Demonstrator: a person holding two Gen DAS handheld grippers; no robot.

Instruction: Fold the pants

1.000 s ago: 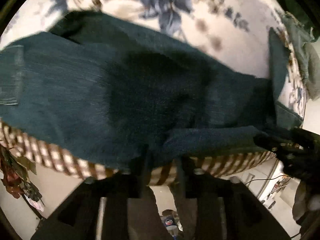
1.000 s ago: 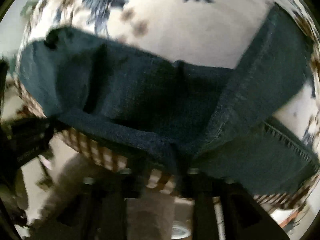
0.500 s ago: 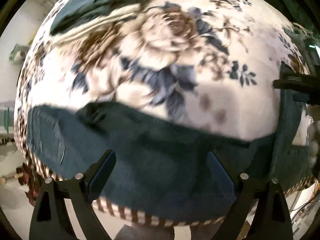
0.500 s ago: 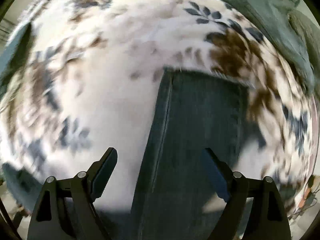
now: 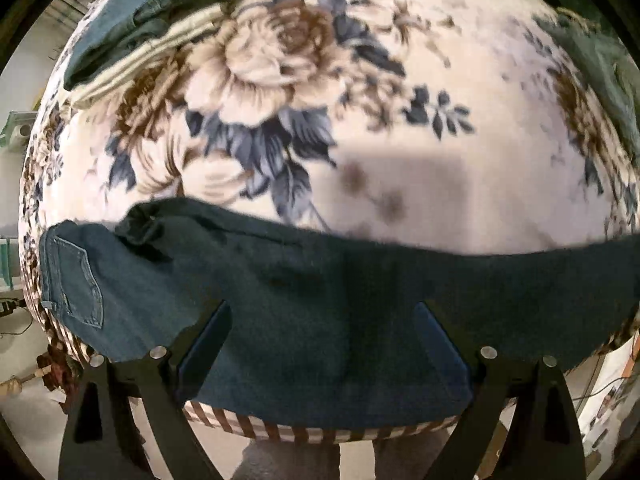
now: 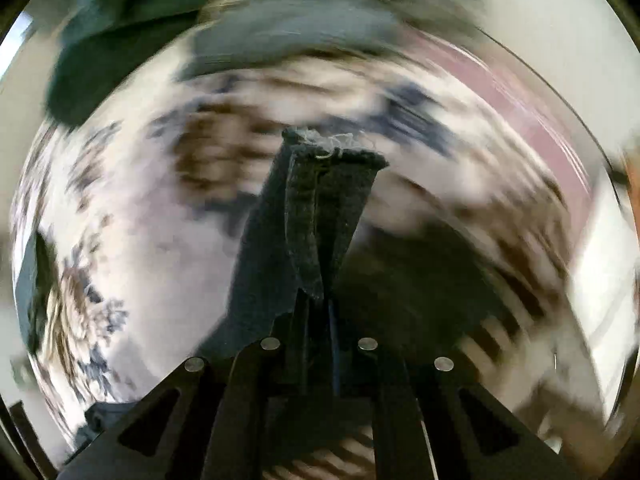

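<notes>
Dark teal denim, the pants [image 5: 304, 300], spread in a wide band across near edge of the bed [image 5: 440, 184], over a floral cover w/ brown-striped border showing below. Back pocket [image 5: 78, 284] visible at left end of the band, waistband side bunched up just beside it. Left hand-held gripper [image 5: 320, 344] released, jaws spread wide, hovering over middle of the denim band, fingers [image 5: 208, 336] apart either side; contact w/ fabric can't be told.

Right hand-held gripper [image 6: 318, 320] clenched on a pant leg [image 6: 324, 208], jaws pressed together w/ fabric pinched between them; leg runs away from the camera, frayed hem end [image 6: 332, 146] w/ loose threads at far tip. Heavy motion blur in right wrist view, floral cover smeared all round.

Other clothes also on the bed: a teal pile [image 5: 148, 12] at far left corner over a striped cloth [image 5: 156, 56], greenish garment [image 5: 600, 64] at far right edge.
</notes>
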